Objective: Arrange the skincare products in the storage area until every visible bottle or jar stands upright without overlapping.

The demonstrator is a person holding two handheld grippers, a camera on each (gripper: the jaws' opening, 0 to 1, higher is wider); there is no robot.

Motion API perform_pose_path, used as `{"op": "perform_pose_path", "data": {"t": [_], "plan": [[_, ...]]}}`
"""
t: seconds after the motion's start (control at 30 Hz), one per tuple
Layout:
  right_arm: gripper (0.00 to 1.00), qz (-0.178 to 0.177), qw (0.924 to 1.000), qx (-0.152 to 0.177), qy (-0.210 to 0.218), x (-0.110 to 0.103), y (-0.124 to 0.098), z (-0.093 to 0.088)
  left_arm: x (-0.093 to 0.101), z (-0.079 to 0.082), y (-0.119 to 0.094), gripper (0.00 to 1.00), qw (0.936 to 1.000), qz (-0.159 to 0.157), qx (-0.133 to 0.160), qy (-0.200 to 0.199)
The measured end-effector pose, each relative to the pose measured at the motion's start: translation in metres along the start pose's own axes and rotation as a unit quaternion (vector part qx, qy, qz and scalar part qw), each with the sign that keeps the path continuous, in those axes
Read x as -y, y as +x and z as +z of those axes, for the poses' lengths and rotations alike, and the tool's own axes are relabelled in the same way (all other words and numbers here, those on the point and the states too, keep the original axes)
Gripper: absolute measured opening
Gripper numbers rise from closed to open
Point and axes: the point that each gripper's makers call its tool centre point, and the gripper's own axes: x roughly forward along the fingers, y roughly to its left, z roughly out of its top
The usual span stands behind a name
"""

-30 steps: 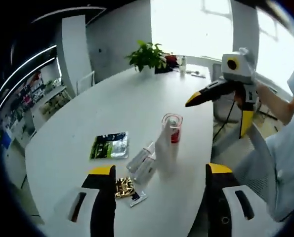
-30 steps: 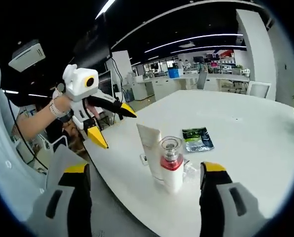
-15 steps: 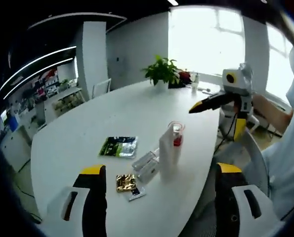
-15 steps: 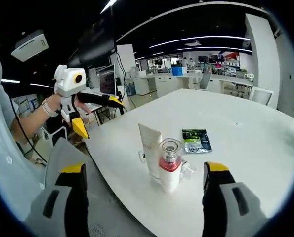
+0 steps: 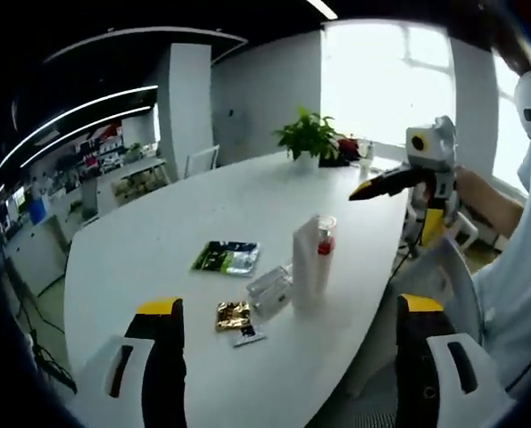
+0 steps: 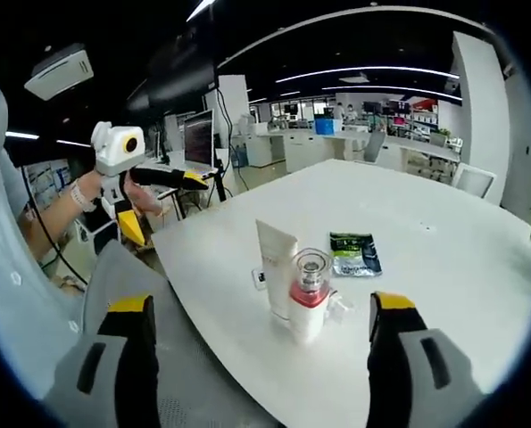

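A white tube (image 5: pixel 303 265) stands upright near the table's edge, close beside a white bottle with a red band and clear cap (image 5: pixel 324 252). Clear small bottles (image 5: pixel 269 290) lie flat next to them. The right gripper view has the tube (image 6: pixel 274 266), the bottle (image 6: pixel 308 299) and the lying clear bottles (image 6: pixel 341 308). My left gripper (image 5: pixel 290 305) is open and hangs back from the products, holding nothing. It appears in the right gripper view as well (image 6: pixel 163 207), out past the table's edge. My right gripper (image 6: pixel 261 303) is open and empty, and is also in the left gripper view (image 5: pixel 394 209).
A green sachet (image 5: pixel 227 257), a gold sachet (image 5: pixel 232 314) and a small flat packet (image 5: pixel 249 335) lie on the white table (image 5: pixel 158 241). A potted plant (image 5: pixel 310 135) stands at its far end. A person's sleeve (image 5: pixel 515 294) is at the right.
Both views have drawn back from the table, so the products look smaller and farther. The tube, bottle and sachets have kept their places. Both grippers have stayed open.
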Motion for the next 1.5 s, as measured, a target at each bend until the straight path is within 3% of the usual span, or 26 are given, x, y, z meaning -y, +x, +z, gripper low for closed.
{"op": "perform_pose_path", "data": {"t": [0.5, 0.73, 0.93, 1.07, 1.17, 1.3, 1.4, 1.5], "plan": [[1.00, -0.009, 0.9998, -0.015, -0.012, 0.002, 0.000, -0.011, 0.010, -0.008, 0.001, 0.97, 0.9999, 0.002, 0.016, -0.005], [1.00, -0.016, 0.9998, -0.004, -0.011, 0.009, 0.002, -0.007, 0.003, -0.010, 0.009, 0.97, 0.9998, 0.012, 0.007, 0.011], [1.00, -0.024, 0.9997, 0.007, -0.007, 0.018, 0.004, -0.001, -0.002, -0.009, 0.017, 0.97, 1.0000, 0.007, 0.005, 0.002], [1.00, -0.029, 0.9996, -0.005, -0.004, 0.023, 0.006, -0.007, -0.009, -0.010, 0.027, 0.97, 0.9998, 0.015, -0.006, 0.010], [1.00, -0.030, 0.9995, 0.006, 0.007, 0.026, 0.006, -0.007, -0.014, -0.015, 0.035, 0.88, 0.9995, 0.018, -0.018, 0.018], [1.00, -0.033, 0.9994, 0.005, 0.006, 0.030, 0.009, -0.010, -0.017, -0.022, 0.047, 0.91, 0.9985, 0.016, -0.036, 0.038], [1.00, -0.036, 0.9993, -0.002, 0.007, 0.035, 0.010, -0.014, -0.020, -0.029, 0.058, 0.82, 0.9954, 0.014, -0.060, 0.073], [1.00, -0.036, 0.9993, -0.004, 0.013, 0.038, 0.011, -0.017, -0.022, -0.035, 0.068, 0.70, 0.9927, 0.004, -0.086, 0.084]]}}
